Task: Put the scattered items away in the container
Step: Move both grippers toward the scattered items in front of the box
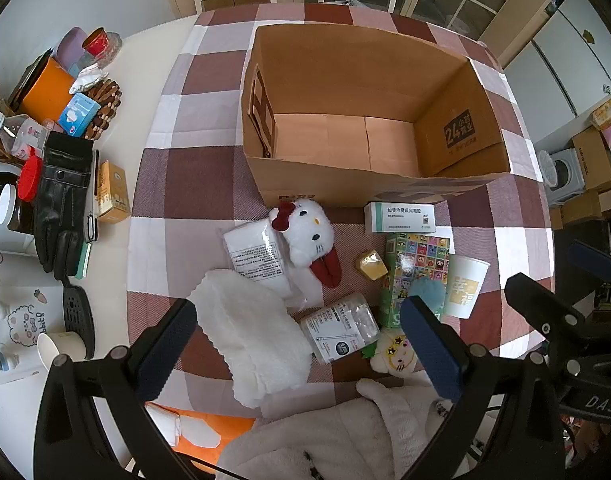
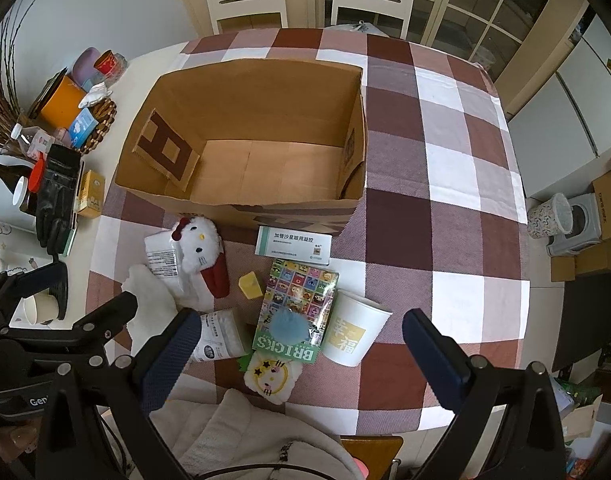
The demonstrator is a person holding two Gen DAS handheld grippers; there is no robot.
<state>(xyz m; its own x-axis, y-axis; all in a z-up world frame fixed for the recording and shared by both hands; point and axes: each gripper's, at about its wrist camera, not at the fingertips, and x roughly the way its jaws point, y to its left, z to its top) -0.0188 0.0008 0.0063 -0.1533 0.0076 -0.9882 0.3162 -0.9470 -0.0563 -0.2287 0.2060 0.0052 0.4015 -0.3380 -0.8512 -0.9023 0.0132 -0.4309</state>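
Both tools sit low in my frames with their jaws spread wide and nothing between them — left gripper (image 1: 301, 348), right gripper (image 2: 301, 354). The cardboard box (image 2: 241, 208) stands open at upper centre on the checked tablecloth (image 2: 445, 184). Below it, across the middle of my views, lie the scattered items: Hello Kitty plush (image 1: 305, 232), medicine box (image 2: 293, 246), bricks box (image 2: 295, 304), paper cup (image 2: 355, 332) — touching the bricks box — and a white cloth (image 1: 249, 336).
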